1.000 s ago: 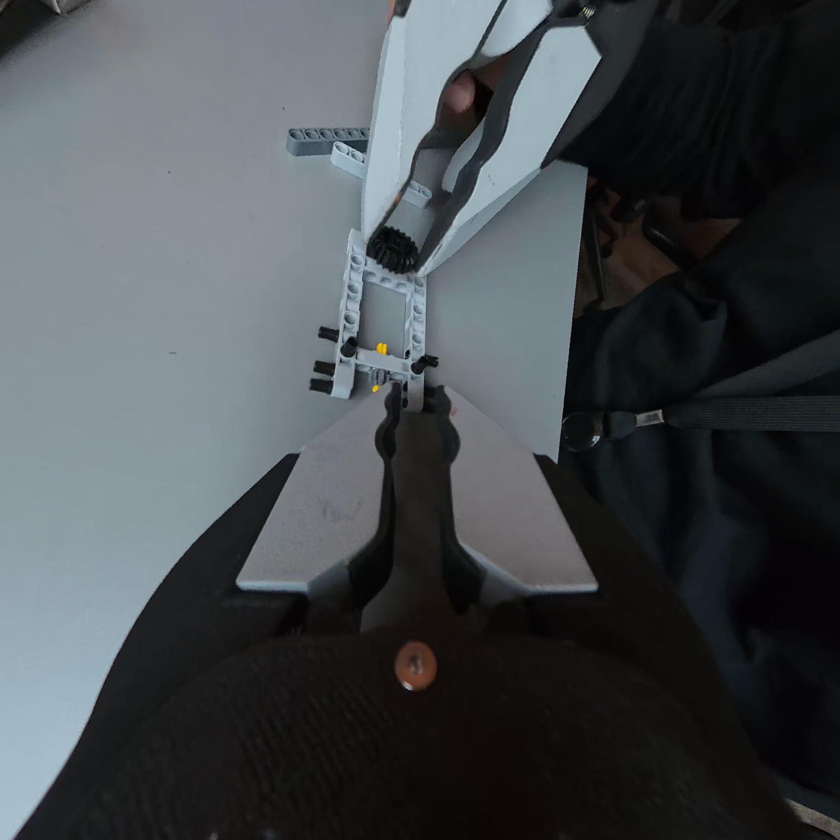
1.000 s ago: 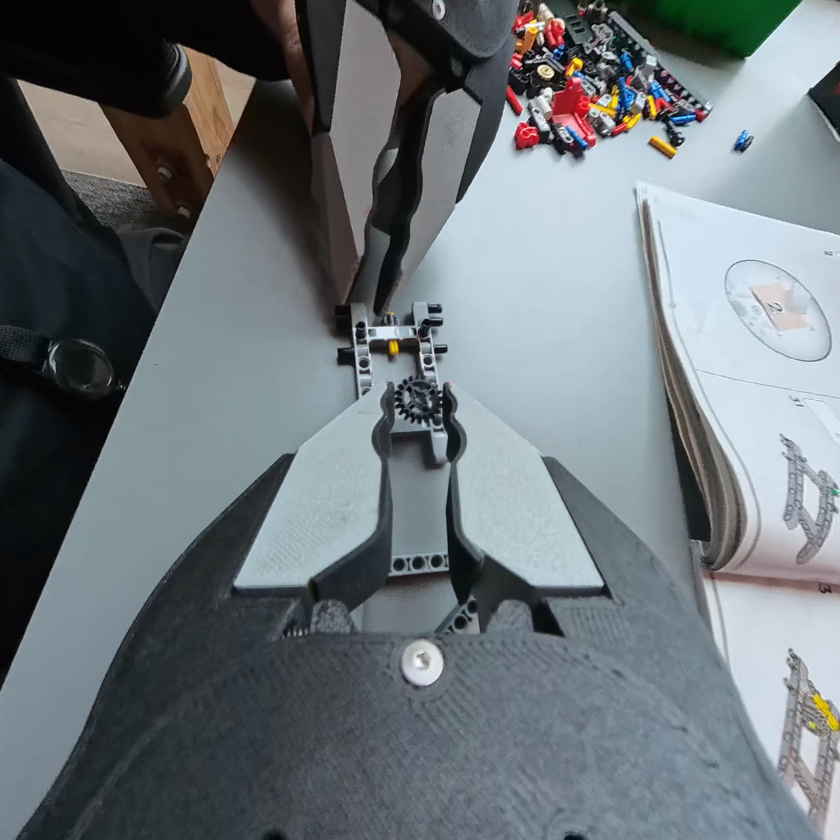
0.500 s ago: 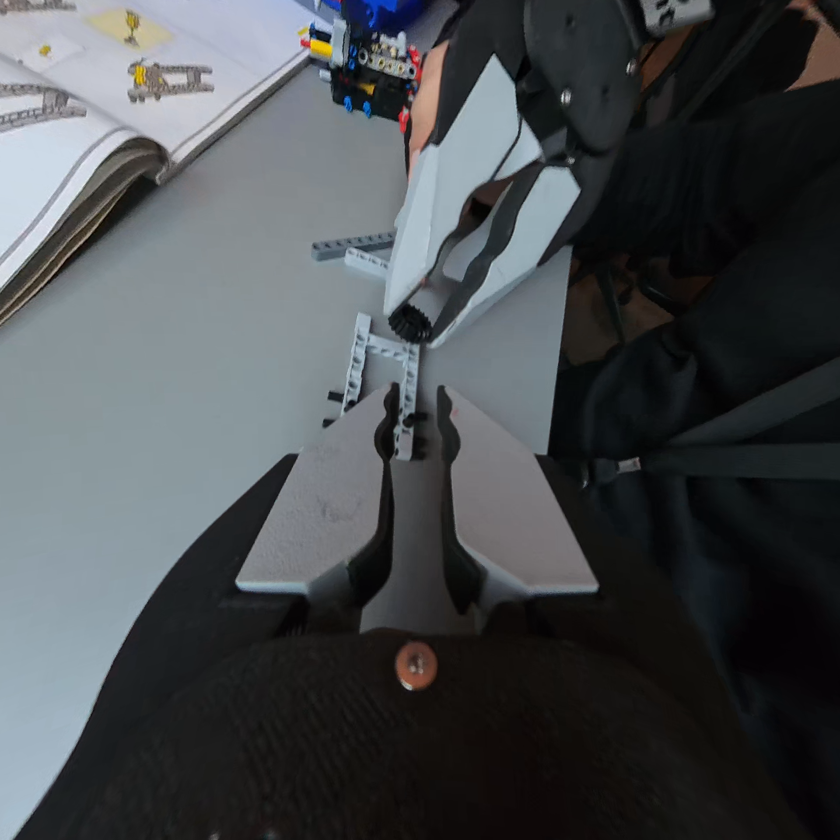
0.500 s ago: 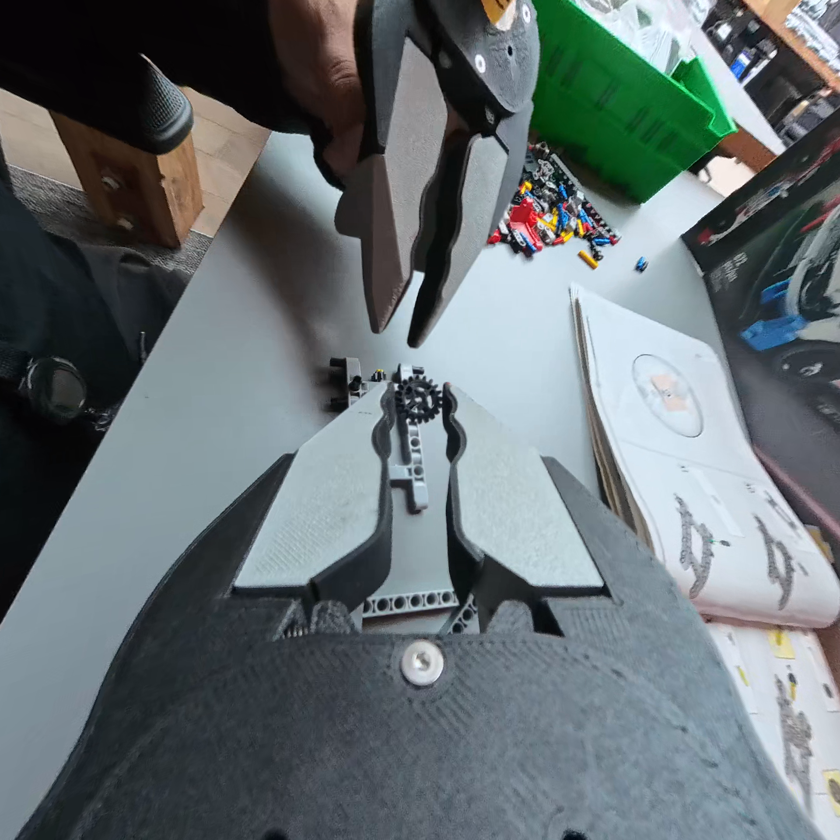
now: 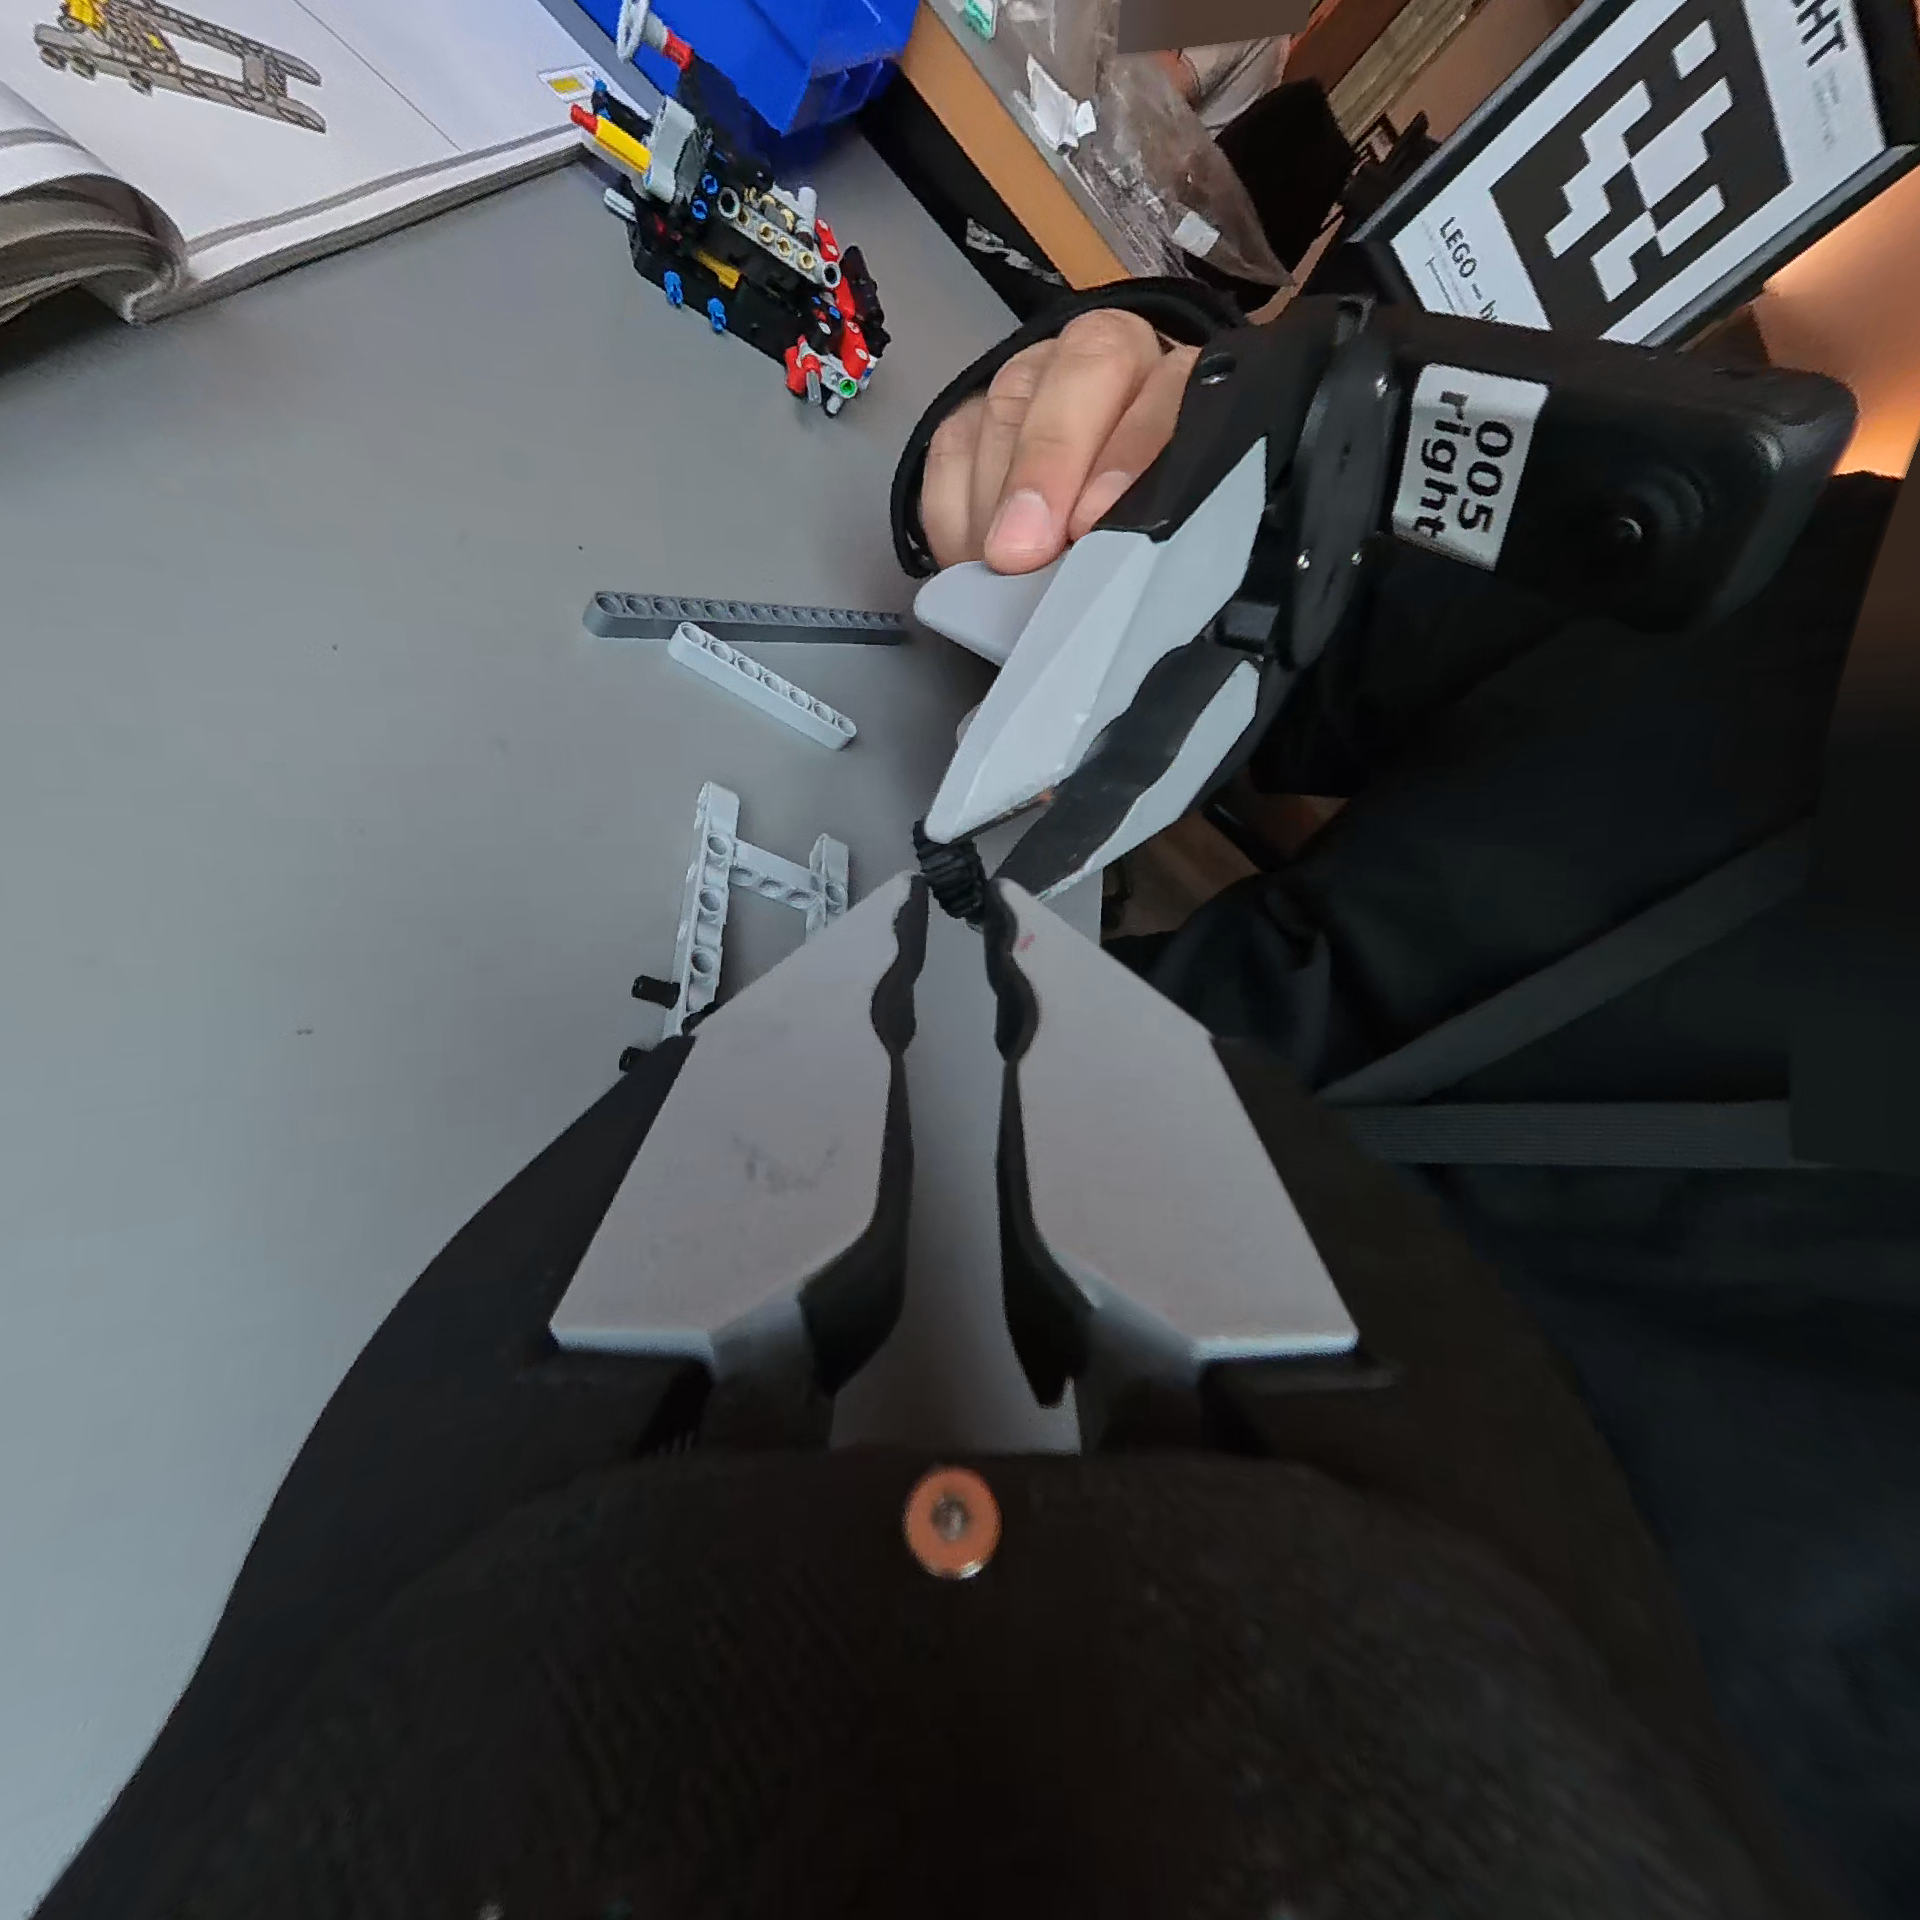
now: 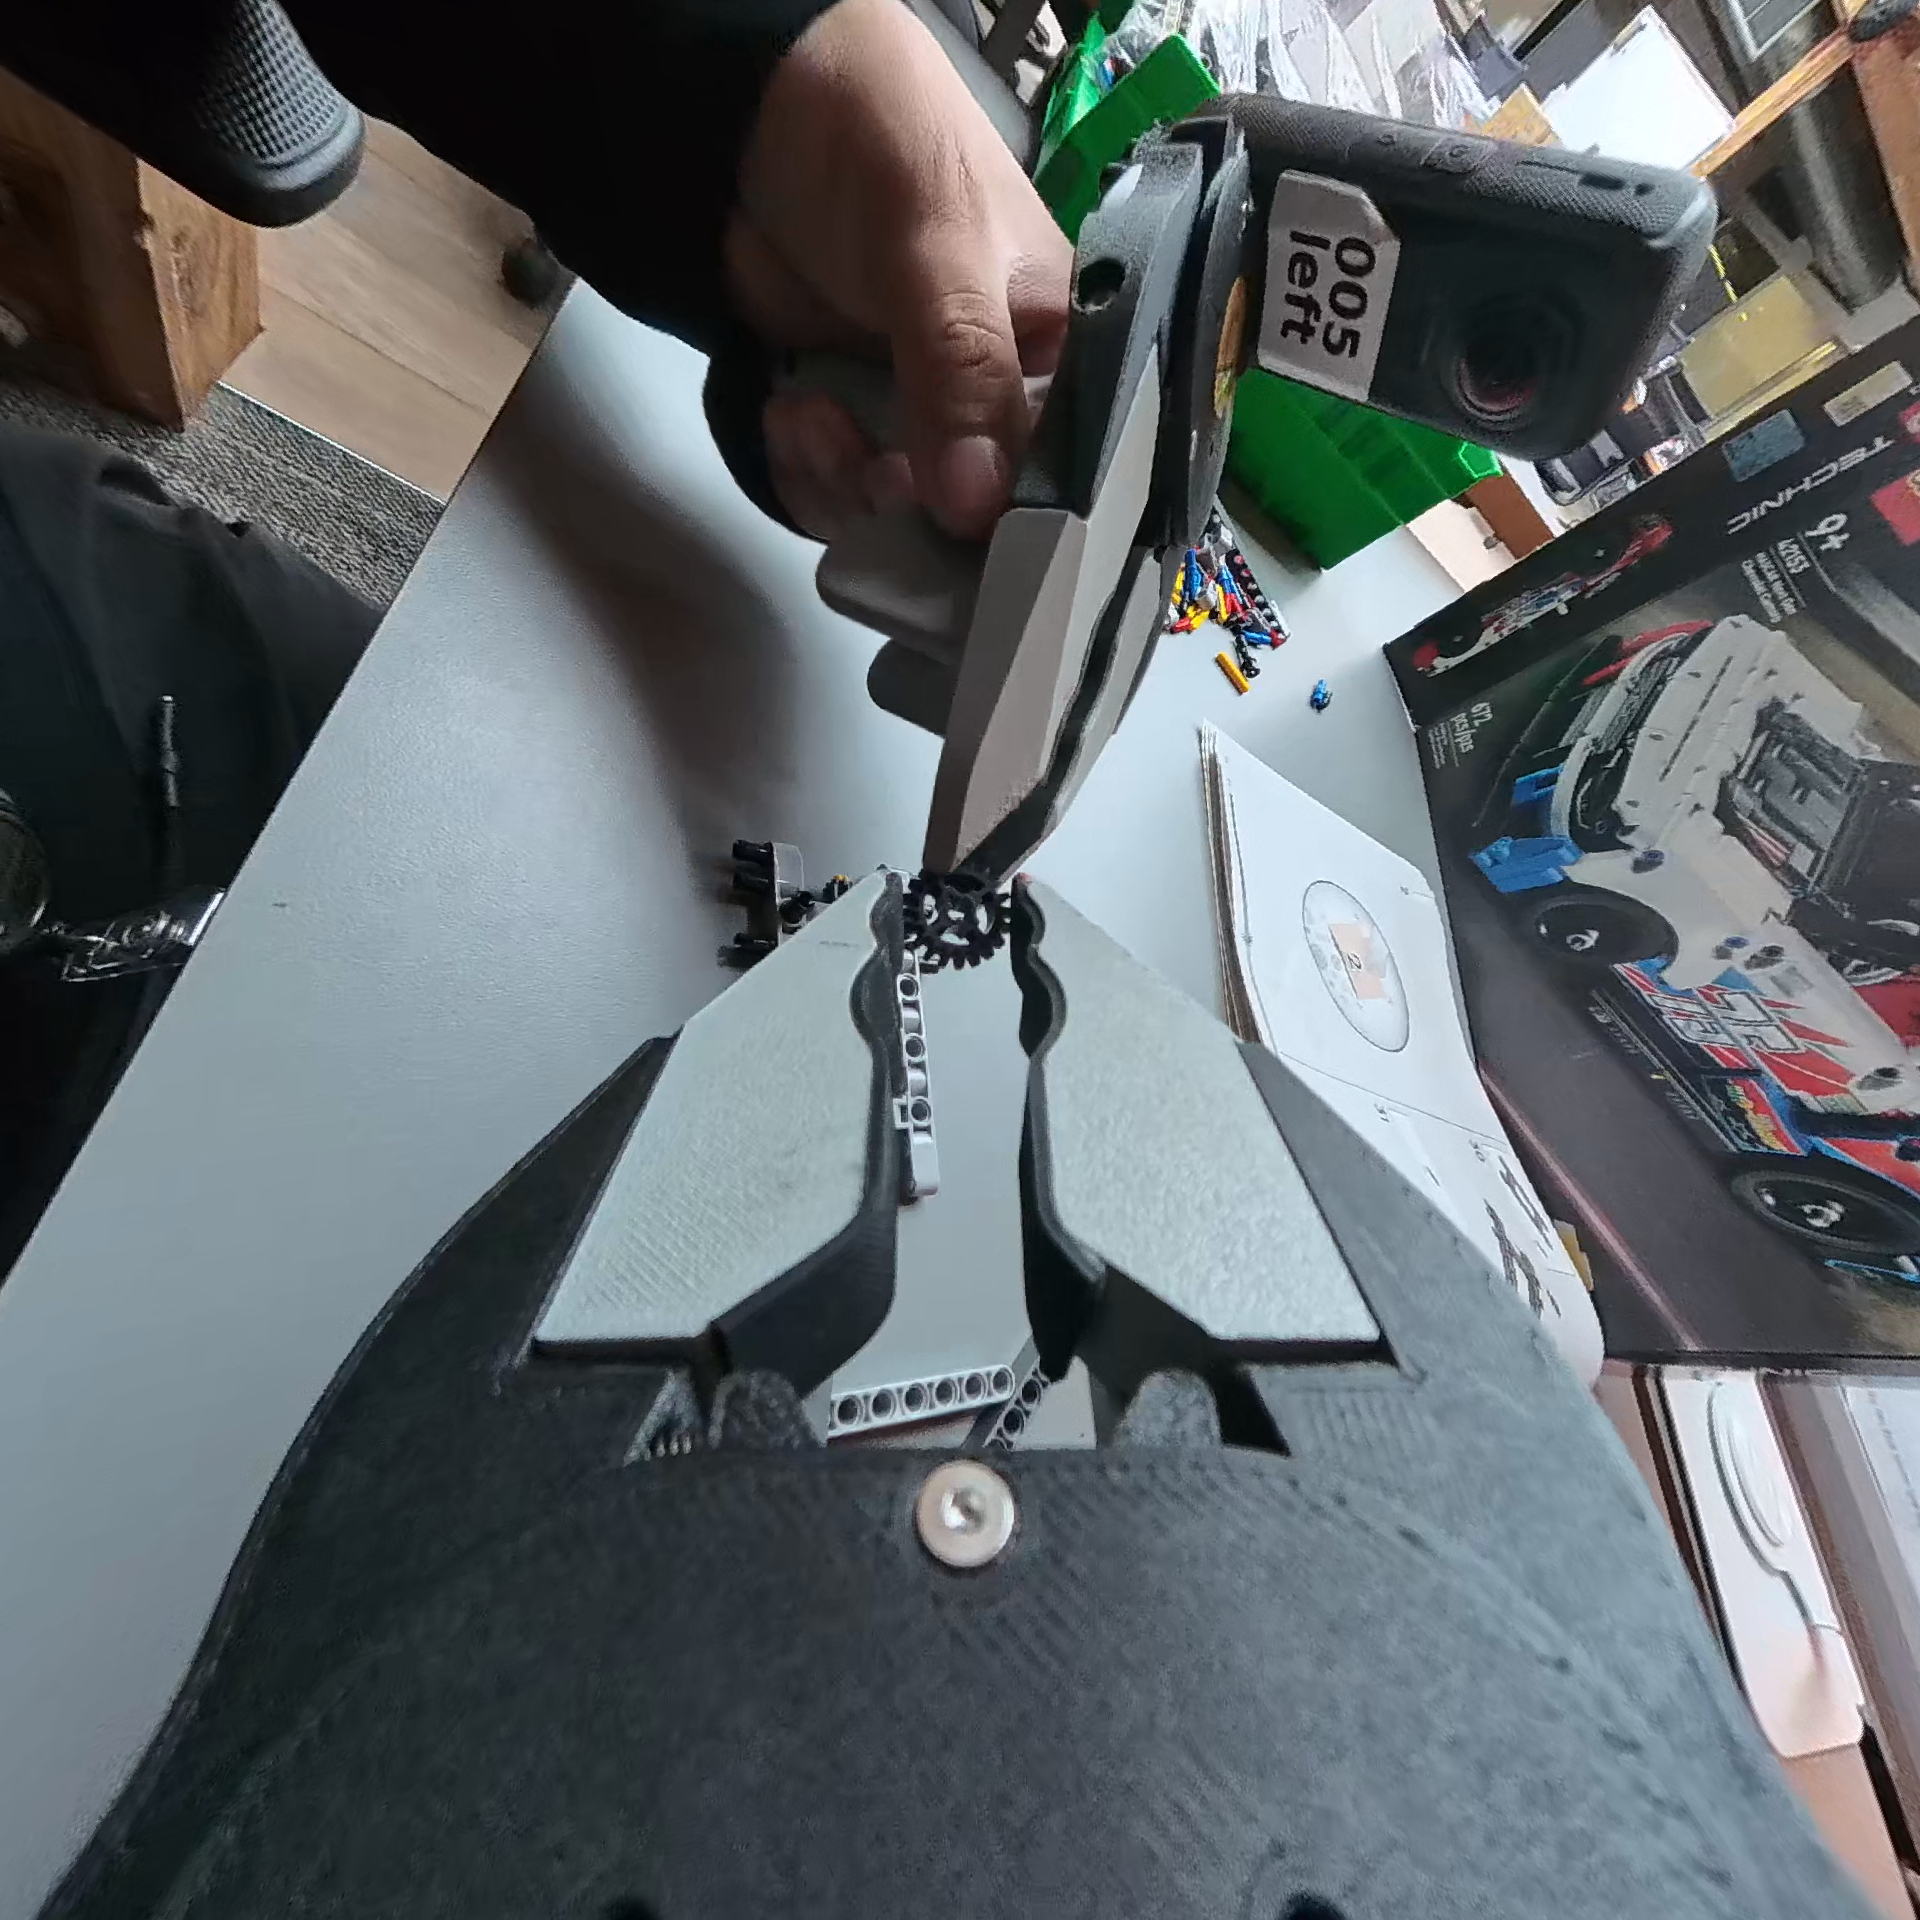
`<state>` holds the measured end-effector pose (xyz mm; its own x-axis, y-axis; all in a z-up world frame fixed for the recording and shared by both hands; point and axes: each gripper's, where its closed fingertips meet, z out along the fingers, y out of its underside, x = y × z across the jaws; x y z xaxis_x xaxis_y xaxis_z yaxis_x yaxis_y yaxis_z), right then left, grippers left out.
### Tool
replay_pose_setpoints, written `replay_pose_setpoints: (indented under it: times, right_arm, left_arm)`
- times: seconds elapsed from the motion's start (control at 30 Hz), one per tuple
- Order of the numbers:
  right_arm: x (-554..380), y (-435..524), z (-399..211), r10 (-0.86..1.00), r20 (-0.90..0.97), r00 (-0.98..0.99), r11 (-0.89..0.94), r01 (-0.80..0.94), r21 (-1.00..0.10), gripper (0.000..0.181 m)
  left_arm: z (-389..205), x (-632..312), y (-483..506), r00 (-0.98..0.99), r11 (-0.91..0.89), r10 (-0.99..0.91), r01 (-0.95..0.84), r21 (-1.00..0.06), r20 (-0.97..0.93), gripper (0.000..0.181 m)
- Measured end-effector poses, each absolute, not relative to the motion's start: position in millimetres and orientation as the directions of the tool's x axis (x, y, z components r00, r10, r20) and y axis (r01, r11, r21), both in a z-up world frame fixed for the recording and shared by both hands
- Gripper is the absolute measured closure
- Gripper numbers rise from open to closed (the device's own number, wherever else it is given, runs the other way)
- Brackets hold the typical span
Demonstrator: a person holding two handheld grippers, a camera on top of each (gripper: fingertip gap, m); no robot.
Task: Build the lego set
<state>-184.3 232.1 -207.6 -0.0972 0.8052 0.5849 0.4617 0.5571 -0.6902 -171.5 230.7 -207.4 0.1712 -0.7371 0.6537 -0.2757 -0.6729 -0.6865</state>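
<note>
My right gripper (image 6: 956, 896) is shut on a black gear (image 6: 951, 920) and holds it above the table. In the left wrist view the gear (image 5: 951, 878) sits at the tips of my left gripper (image 5: 954, 904), which is open a little, with a fingertip on each side of it. The right gripper (image 5: 1039, 821) comes in from the upper right. The left gripper (image 6: 977, 862) reaches down onto the gear's top. The grey frame with black pins (image 5: 727, 894) lies flat on the table below; it also shows in the right wrist view (image 6: 914, 1091).
Two loose grey beams (image 5: 743, 618) (image 5: 764, 698) lie beyond the frame. An open instruction booklet (image 5: 208, 135) (image 6: 1340, 935), a part-built assembly (image 5: 748, 260), a blue bin (image 5: 769, 52), the set's box (image 6: 1714, 883), a green bin (image 6: 1330, 468) and a parts pile (image 6: 1216, 603) ring the work area. Only a small space, under 4 cm, lies between the two pairs of fingers. Left tips and right tips are each some 30 centimetres from the part-built assembly (image 5: 748, 260).
My left gripper let go of the frame, opened and rose to the gear. My right gripper lifted the gear off the frame and tilted up.
</note>
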Motion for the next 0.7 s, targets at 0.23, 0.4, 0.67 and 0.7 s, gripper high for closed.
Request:
replay_pose_setpoints:
  times: [0.23,0.4,0.67,0.7]
  right_arm:
    - [-181.9,227.2,-204.6,0.833,0.542,-0.113,0.534,0.419,-0.734,0.164]
    - [-173.0,219.0,-197.6,0.882,0.440,-0.169,0.471,0.333,-0.817,0.165]
    - [-167.3,211.5,-194.2,0.931,0.289,-0.225,0.347,0.290,-0.892,0.167]
    - [-168.0,211.4,-192.8,0.924,0.313,-0.219,0.367,0.280,-0.887,0.170]
  left_arm:
    - [-206.2,-170.2,227.6,0.100,-0.689,-0.710,-0.301,-0.659,0.697,0.175]
    - [-199.7,-170.0,216.0,-0.034,-0.689,-0.667,-0.354,-0.633,0.745,0.176]
    - [-193.0,-168.3,208.9,-0.110,-0.680,-0.664,-0.323,-0.659,0.739,0.175]
    - [-193.6,-168.4,209.2,-0.114,-0.688,-0.656,-0.315,-0.653,0.746,0.176]
